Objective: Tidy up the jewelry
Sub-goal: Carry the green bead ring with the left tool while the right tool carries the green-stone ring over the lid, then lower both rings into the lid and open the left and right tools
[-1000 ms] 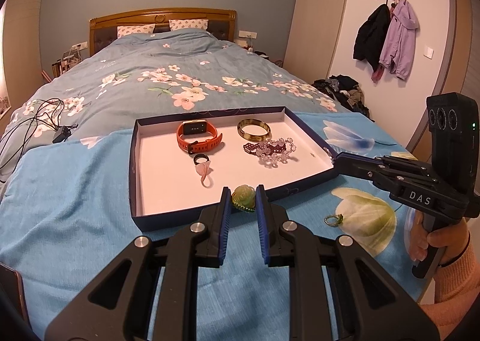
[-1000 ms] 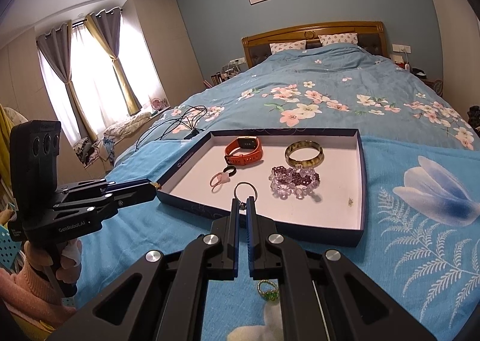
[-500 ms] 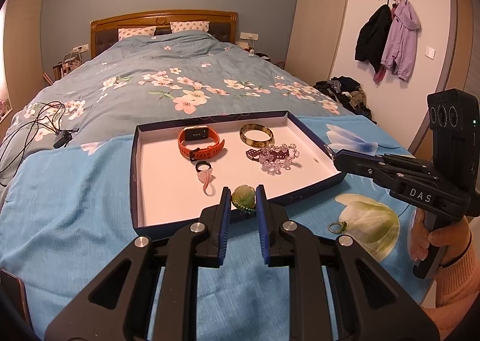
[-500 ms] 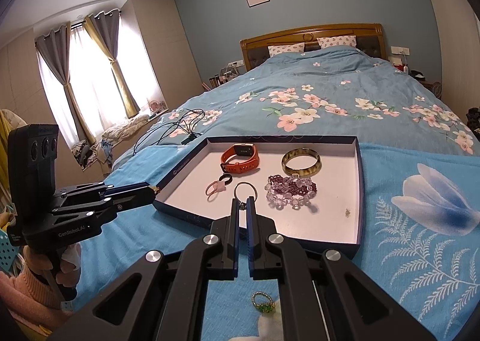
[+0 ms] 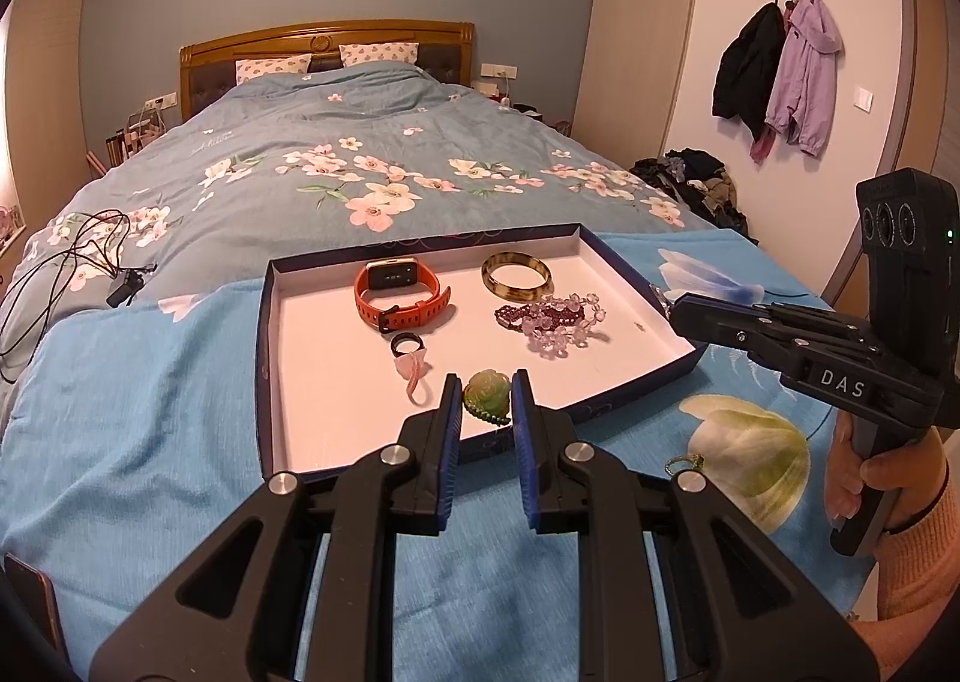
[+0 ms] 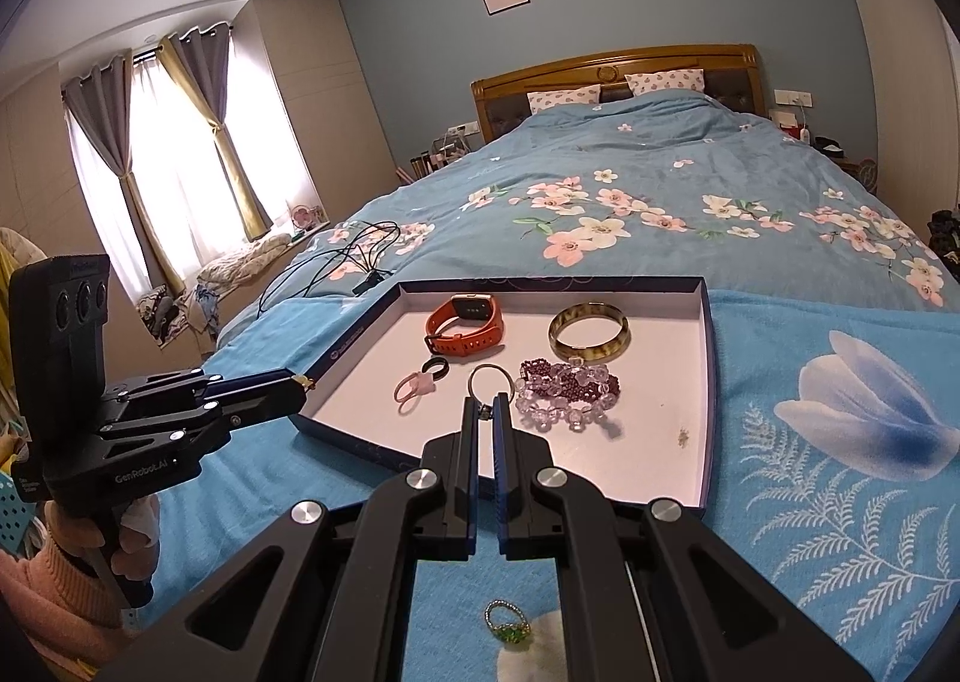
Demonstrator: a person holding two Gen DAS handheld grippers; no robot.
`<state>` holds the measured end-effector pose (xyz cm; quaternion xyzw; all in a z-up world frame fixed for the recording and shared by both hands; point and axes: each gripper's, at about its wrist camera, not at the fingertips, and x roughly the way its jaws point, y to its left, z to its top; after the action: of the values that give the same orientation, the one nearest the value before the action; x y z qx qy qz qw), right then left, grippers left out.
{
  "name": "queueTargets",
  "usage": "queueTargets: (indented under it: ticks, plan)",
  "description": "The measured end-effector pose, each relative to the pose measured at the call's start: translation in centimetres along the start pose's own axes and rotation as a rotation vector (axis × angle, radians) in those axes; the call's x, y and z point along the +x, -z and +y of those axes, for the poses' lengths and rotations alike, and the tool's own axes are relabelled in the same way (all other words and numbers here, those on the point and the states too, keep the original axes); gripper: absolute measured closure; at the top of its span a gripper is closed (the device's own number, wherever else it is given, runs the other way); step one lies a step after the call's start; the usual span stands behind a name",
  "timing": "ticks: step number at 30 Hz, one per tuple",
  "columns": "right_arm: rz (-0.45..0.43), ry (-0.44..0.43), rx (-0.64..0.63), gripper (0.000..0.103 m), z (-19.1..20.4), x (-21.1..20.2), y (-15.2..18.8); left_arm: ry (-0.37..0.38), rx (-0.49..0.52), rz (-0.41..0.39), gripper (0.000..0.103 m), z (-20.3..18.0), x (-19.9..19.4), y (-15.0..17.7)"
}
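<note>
A shallow dark-blue tray point(image 5: 267, 358) point(image 6: 711, 382) with a white floor lies on the bed. It holds an orange watch point(image 5: 399, 292) point(image 6: 468, 325), a horn-coloured bangle point(image 5: 516, 277) point(image 6: 589, 331), bead bracelets point(image 5: 555, 319) point(image 6: 567, 391) and a pink ring point(image 5: 414, 367) point(image 6: 411, 391). My left gripper point(image 5: 486, 403) is shut on a green jade pendant point(image 5: 487, 395) above the tray's near edge. My right gripper point(image 6: 486, 415) is shut on a silver ring point(image 6: 491, 380) above the tray. A green-stone ring point(image 5: 684, 464) point(image 6: 507, 622) lies on the blue cloth outside the tray.
The tray rests on a blue cloth point(image 5: 120, 442) over a floral duvet point(image 5: 360, 172). Black cables point(image 5: 72, 262) point(image 6: 354, 262) lie to the left. Coats point(image 5: 780, 69) hang on the right wall and clothes are piled on the floor point(image 5: 696, 184).
Both grippers have risen and drawn back slightly, each still holding its piece. The tray's contents have not moved.
</note>
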<state>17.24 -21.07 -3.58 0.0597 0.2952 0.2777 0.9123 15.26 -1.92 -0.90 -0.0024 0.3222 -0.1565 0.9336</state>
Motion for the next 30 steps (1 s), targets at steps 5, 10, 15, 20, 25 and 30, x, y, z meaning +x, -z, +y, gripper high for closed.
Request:
queueTargets:
  ticks: [5, 10, 15, 20, 25, 30]
  plan:
    - [0.001, 0.002, 0.002, 0.1, -0.1, 0.1, 0.0, -0.005, -0.004, 0.007, 0.086, 0.2, 0.7, -0.2]
    - [0.005, 0.006, 0.011, 0.1, -0.6, 0.5, -0.2, -0.007, -0.005, 0.011, 0.086, 0.4, 1.3, -0.4]
    - [0.008, 0.007, 0.016, 0.1, -0.9, 0.8, -0.3, -0.01, -0.003, 0.01, 0.086, 0.4, 1.4, -0.4]
    - [0.012, 0.012, 0.018, 0.1, -1.0, 1.1, -0.4, -0.013, -0.001, 0.01, 0.086, 0.5, 1.5, -0.5]
    - [0.013, 0.014, 0.017, 0.1, -1.1, 1.3, -0.4, -0.013, -0.002, 0.011, 0.086, 0.5, 1.5, -0.5]
    - [0.015, 0.015, 0.018, 0.1, -1.2, 1.4, -0.5, -0.015, -0.003, 0.013, 0.086, 0.6, 1.7, -0.7]
